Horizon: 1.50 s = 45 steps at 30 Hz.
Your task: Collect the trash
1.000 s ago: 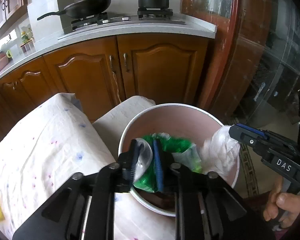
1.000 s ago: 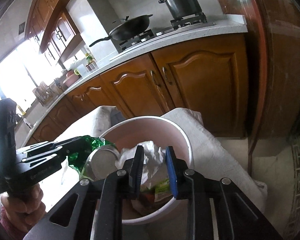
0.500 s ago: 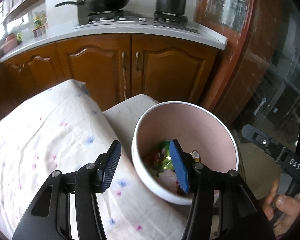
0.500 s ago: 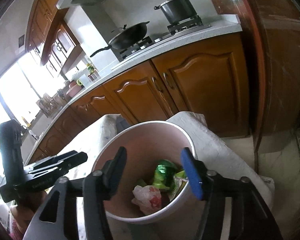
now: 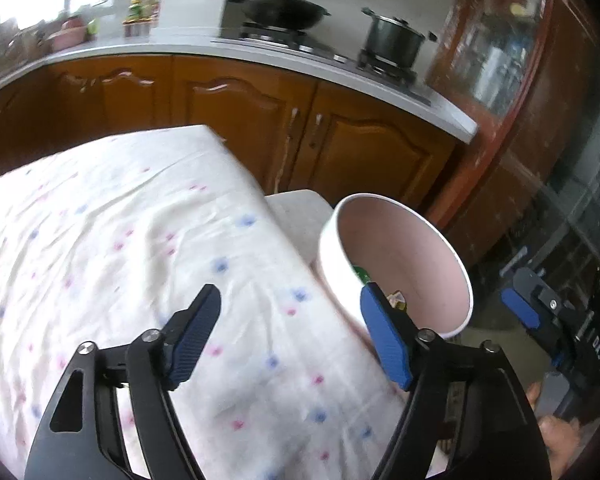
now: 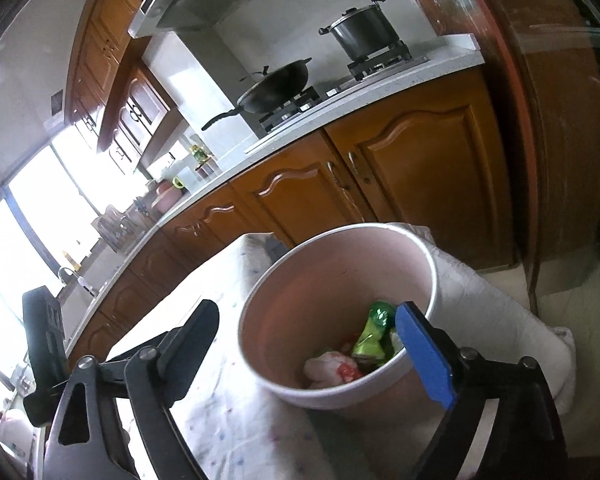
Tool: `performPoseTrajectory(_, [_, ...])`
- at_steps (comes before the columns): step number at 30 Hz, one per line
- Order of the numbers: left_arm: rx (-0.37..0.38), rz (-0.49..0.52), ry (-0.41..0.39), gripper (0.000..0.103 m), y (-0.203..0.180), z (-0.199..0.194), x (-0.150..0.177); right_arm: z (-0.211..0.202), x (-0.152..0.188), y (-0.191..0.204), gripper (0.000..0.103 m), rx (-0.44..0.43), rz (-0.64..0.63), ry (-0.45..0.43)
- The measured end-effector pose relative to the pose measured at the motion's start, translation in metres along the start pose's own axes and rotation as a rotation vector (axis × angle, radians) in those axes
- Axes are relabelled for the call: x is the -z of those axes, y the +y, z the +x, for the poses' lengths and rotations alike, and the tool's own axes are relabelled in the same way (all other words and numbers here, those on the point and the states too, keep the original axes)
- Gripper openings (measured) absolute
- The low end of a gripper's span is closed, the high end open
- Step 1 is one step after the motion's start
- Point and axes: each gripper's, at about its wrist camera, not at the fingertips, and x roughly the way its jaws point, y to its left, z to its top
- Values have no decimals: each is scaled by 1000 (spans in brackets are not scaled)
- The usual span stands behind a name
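Pulling away from pink bin (image 6: 342, 280), left gripper (image 5: 290, 334) and right gripper (image 6: 314, 344) just spread wide, empty; swing clear of rim toward tablecloth (image 5: 140, 240).

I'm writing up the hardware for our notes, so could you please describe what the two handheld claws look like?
Both are black, angular frames with silver pivot bolts and triangular cut-outs. The left claw carries ribbed blue pads on the inner faces of its fingers; the right claw shows one blue pad. Seen from the left wrist camera, the right claw's black body bears white lettering. No sleeves are visible.

Black frames, silver screws, fingers (image 5: 384, 344) with ribbed blue pads.
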Motion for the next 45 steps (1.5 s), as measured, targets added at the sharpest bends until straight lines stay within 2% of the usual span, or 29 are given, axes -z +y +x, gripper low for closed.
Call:
performPoseTrajectory(4, [-13,-38,-22,82,19,-17,16,-7,13,17,97,-2,-22,-4])
performPoseTrajectory(8, [-15,-73,-33,82,37,-32,29,-14,31,38,97,-6,-70,-4])
performPoseTrajectory(18, [-62,-84,-119,86,63,-85,60,-33,65,83,101,28,-200,-52])
performPoseTrajectory(20, [-73,-79,-143,88,66,-97,66,-34,70,91,101,31,-225,-44])
performPoseTrajectory(24, [-96,-65,-213,100,69,-127,72,-44,71,108,101,31,-278,-59])
performPoseTrajectory(27, [-130,-45,-282,103,67,-151,75,-58,70,127,102,50,-345,-109])
performPoseTrajectory(30, [-167,-29,-358,103,68,-174,82,-78,68,149,103,62,-424,-197])
performPoseTrajectory(32, [-179,-24,-385,103,68,-180,88,-89,73,160,103,59,-467,-254])
performPoseTrajectory(35, [-210,-7,-410,103,67,-184,110,-89,93,163,103,82,-507,-287])
performPoseTrajectory(40, [-272,13,-408,103,66,-176,137,-77,127,153,103,57,-496,-246])
performPoseTrajectory(45, [-287,11,-382,103,68,-167,152,-76,145,152,103,59,-501,-223])
